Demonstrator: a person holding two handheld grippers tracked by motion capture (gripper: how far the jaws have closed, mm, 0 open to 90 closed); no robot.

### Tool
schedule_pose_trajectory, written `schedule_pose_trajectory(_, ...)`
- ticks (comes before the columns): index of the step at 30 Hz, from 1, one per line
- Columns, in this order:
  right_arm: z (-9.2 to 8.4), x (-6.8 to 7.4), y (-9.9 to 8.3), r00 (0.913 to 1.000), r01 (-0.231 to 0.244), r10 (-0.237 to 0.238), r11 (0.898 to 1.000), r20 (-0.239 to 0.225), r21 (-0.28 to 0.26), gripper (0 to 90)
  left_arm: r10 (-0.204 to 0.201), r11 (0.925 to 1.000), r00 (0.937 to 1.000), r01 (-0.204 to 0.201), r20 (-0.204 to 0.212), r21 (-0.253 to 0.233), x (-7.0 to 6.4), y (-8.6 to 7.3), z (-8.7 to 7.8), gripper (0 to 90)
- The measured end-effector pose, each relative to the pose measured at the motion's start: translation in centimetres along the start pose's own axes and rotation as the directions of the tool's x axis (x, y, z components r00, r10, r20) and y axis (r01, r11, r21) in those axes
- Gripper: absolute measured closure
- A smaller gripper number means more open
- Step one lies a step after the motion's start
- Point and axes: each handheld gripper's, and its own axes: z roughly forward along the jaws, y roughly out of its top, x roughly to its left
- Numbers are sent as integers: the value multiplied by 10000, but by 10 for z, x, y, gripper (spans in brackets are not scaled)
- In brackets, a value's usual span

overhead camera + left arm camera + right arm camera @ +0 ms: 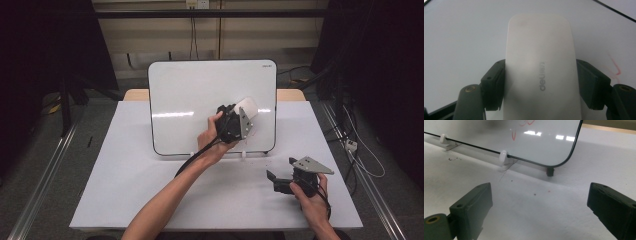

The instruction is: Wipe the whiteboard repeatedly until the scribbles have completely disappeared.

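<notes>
A white eraser [247, 106] [539, 50] with a grey logo is pressed against the right part of a whiteboard [190, 100] that stands tilted at the back of the table. My left gripper [240, 114] [541, 85] is shut on the eraser, one jaw on each long side. Faint red pen marks [615, 67] remain on the board just right of the eraser. My right gripper [281, 168] [539, 205] rests low over the table's near right, open with nothing between its jaws. It faces the board's lower edge [486, 135], where more red marks [526, 123] show.
The board rests on a white table [150, 185] on white clips [503, 156] and a small black foot [550, 171]. Small specks dot the table in front of it. Dark curtains and cables flank the table; metal rails run along both sides of the floor.
</notes>
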Motion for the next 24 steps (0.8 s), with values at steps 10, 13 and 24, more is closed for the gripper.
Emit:
schedule_pose_trajectory(10, 0, 0, 0, 10000, -29, 29, 10000, -38, -10, 61, 657, 9978, 9966, -651, 495, -135, -27, 3, 5, 310)
schedule_pose_trajectory(13, -1, 0, 0, 10000, 5, -6, 10000, -52, -40, 61, 1032, 9947, 9921, -1027, 708, -99, -37, -4, 1, 310)
schedule_pose_trajectory(24, -2, 0, 0, 10000, -83, 83, 10000, 3, -38, 61, 1967, 9793, 9698, -2016, 1442, 198, -48, -27, -17, 311)
